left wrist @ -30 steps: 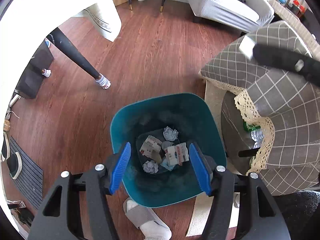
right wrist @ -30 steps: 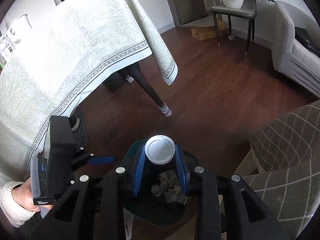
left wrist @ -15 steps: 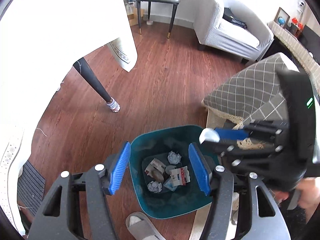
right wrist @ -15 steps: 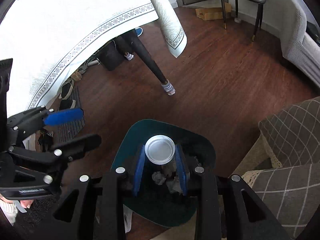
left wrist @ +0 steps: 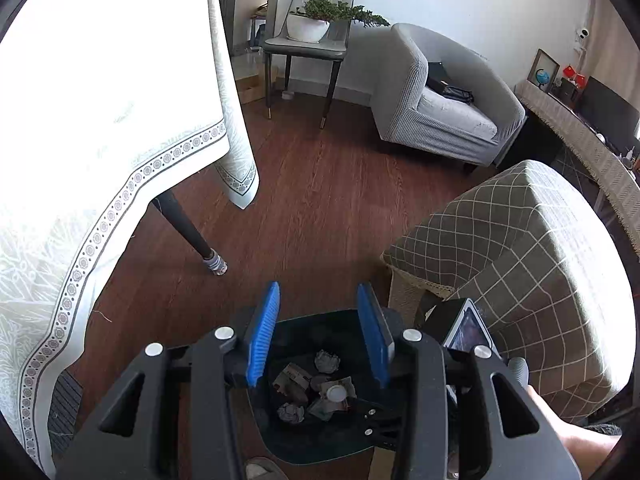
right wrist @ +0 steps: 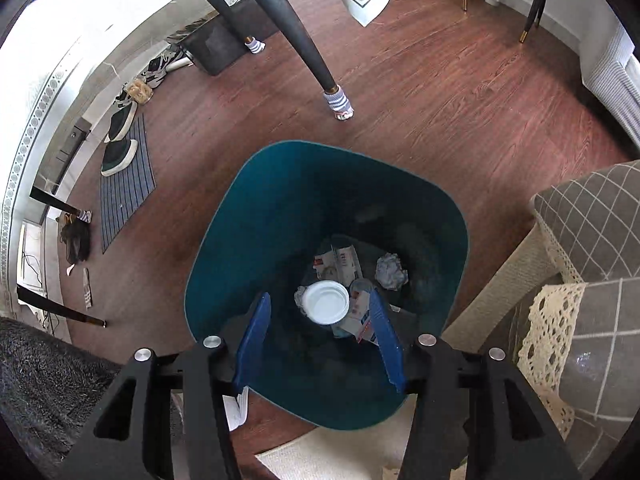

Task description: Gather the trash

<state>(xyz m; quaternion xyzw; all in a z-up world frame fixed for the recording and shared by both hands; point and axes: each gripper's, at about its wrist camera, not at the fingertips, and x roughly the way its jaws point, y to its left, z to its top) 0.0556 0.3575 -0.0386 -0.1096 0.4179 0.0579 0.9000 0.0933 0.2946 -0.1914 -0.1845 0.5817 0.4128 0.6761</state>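
Note:
A teal trash bin [right wrist: 256, 216] stands on the wood floor below both grippers; it also shows in the left wrist view [left wrist: 304, 444]. Inside lie a white-lidded jar [right wrist: 325, 303], crumpled paper balls [right wrist: 391, 272] and torn cartons [right wrist: 339, 261]; the jar lid shows in the left wrist view [left wrist: 335, 392]. My right gripper [right wrist: 318, 338] is open and empty just above the bin's near rim. My left gripper [left wrist: 318, 334] is open and empty, higher above the bin.
A table with a white cloth [left wrist: 100, 120] and dark leg [left wrist: 188, 232] is to the left. A checked-cover sofa [left wrist: 520, 260] is to the right. A grey armchair [left wrist: 440, 112] and a chair with a plant [left wrist: 312, 36] stand beyond. Shoes and a mat [right wrist: 124, 176] lie left.
My right gripper has opened and the white-lidded jar has dropped into the bin. My left gripper has lifted and tilted up toward the room.

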